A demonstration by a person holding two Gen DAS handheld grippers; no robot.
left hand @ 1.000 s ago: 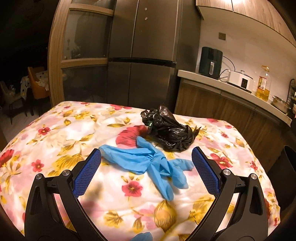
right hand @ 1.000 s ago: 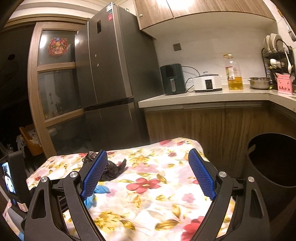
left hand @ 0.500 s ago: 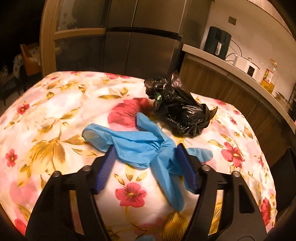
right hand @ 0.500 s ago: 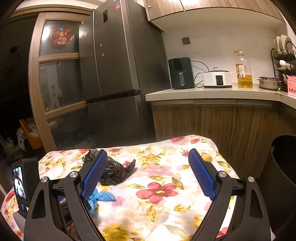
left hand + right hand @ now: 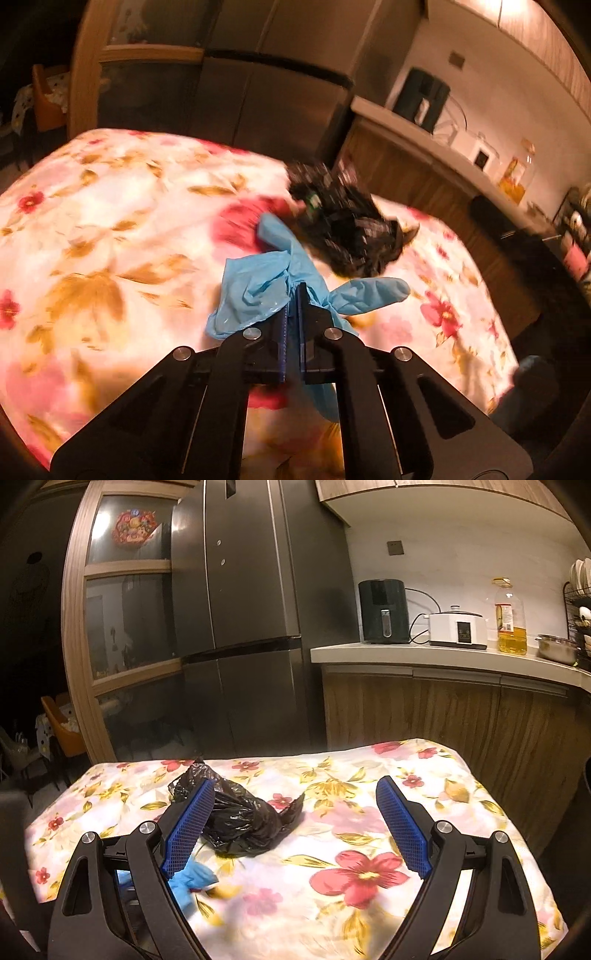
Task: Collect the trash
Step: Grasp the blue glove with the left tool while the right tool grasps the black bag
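Left gripper point(image 5: 291, 291) is seen clamped on the bunched middle of the blue glove point(image 5: 258, 288), just in front of the black bag point(image 5: 347, 229) on the flowered tablecloth point(image 5: 110, 229). Right gripper point(image 5: 295, 812) is held wide, empty, the bag lying by its left pad. The bag is judged light, crinkly and slippery, best pinched at its twisted neck; the glove, limp and thin.

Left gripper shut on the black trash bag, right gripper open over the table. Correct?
Not quite. The left gripper is shut on the blue glove, not the black bag, as the left wrist view shows. The right gripper is open.
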